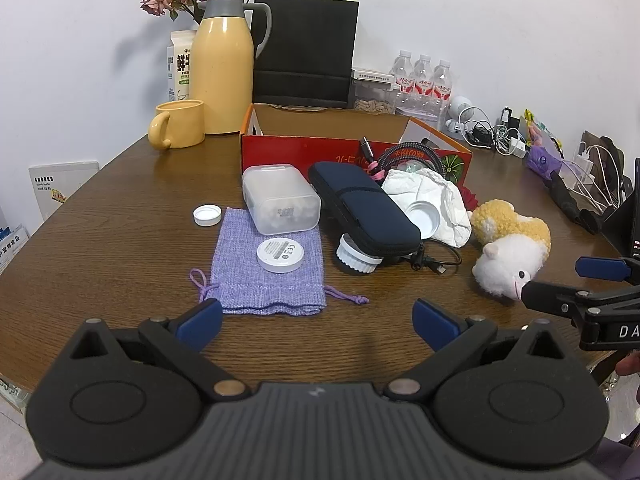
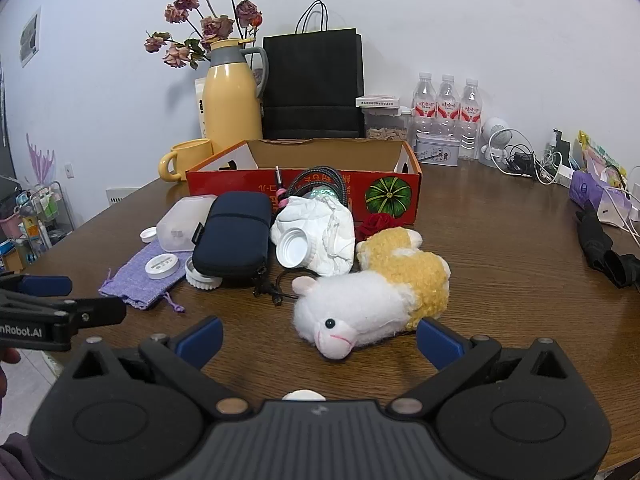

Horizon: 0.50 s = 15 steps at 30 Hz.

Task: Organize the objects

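Your wooden worktop (image 1: 120,208) carries an open red cardboard box (image 2: 304,188); in front of it lie a navy zip case (image 1: 364,208), a plush sheep (image 2: 368,300) on its side and a lilac drawstring pouch (image 1: 272,276) under a white puck (image 1: 280,254). Your left gripper (image 1: 318,320) and right gripper (image 2: 320,338) both hover released, fingers spread wide, the sheep's head between the right pair

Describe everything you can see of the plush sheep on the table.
The plush sheep is a soft toy with a white fuzzy head, black bead eye, pink stitched mouth and curly yellow body. It lies on its side on the wooden table, head toward the camera, just ahead of the open right hand-held gripper, ungrasped.
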Each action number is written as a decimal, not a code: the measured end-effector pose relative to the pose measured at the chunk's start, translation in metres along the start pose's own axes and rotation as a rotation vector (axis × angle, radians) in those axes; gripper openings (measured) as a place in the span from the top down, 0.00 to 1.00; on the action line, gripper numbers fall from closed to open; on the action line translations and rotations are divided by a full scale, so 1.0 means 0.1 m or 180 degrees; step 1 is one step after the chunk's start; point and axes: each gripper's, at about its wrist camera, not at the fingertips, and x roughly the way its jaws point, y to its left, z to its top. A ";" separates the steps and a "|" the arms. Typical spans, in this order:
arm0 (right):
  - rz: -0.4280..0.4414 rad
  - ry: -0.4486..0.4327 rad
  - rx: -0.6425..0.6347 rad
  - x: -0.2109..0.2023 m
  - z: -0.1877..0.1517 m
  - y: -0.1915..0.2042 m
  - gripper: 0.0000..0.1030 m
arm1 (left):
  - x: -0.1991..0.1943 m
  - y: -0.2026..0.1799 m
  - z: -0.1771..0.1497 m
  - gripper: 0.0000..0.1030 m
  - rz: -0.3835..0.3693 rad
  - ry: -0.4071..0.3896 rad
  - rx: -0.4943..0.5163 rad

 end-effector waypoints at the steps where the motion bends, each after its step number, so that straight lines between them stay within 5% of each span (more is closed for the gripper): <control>1: -0.0001 0.0000 -0.0001 0.00 0.00 0.00 0.00 | 0.00 0.00 0.00 0.00 0.0002 0.0001 0.0000; 15: -0.0001 0.0005 -0.0013 0.00 -0.01 0.00 0.00 | -0.01 0.01 -0.01 0.00 0.0007 0.0006 -0.0005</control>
